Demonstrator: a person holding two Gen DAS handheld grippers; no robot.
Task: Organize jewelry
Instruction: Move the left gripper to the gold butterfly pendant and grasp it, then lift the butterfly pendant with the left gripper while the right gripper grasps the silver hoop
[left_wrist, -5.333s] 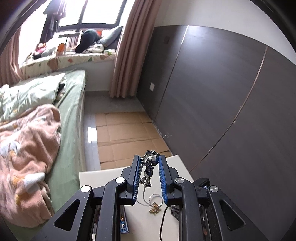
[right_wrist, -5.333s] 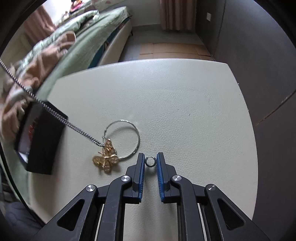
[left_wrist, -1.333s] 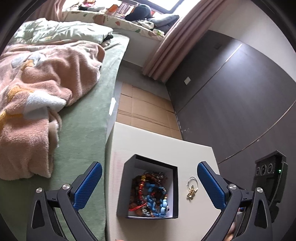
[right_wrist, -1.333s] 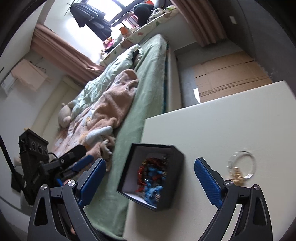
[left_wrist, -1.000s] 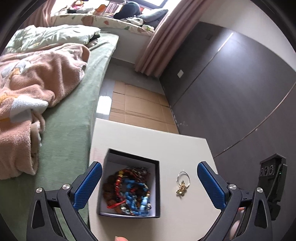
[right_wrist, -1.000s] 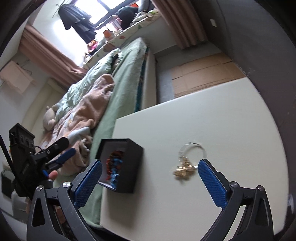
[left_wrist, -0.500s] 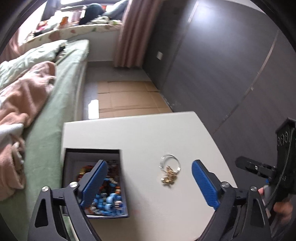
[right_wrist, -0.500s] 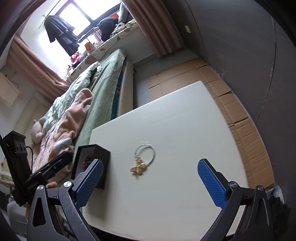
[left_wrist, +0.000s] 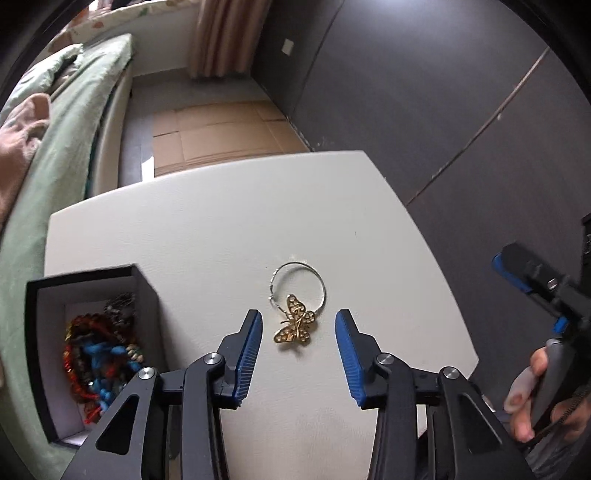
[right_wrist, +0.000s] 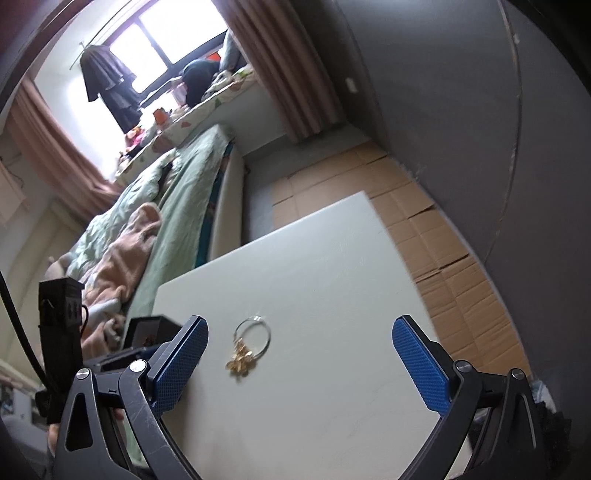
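A gold butterfly pendant on a thin silver ring lies on the white table. My left gripper hangs just above it, jaws closing, with the pendant between the blue pads and untouched. A black box full of bead jewelry stands at the table's left edge. In the right wrist view the pendant and ring lie ahead of my right gripper, wide open and empty, back from the table. The box shows partly behind its left finger.
A bed with green sheet and pink blanket runs along the table's left side. Flattened cardboard covers the floor beyond the table. A dark panelled wall stands on the right. A hand holds the right gripper's handle.
My left gripper swung right from over the box to the butterfly pendant, dropped lower, and its jaws narrowed a lot. My right gripper drew back to the right, still wide open.
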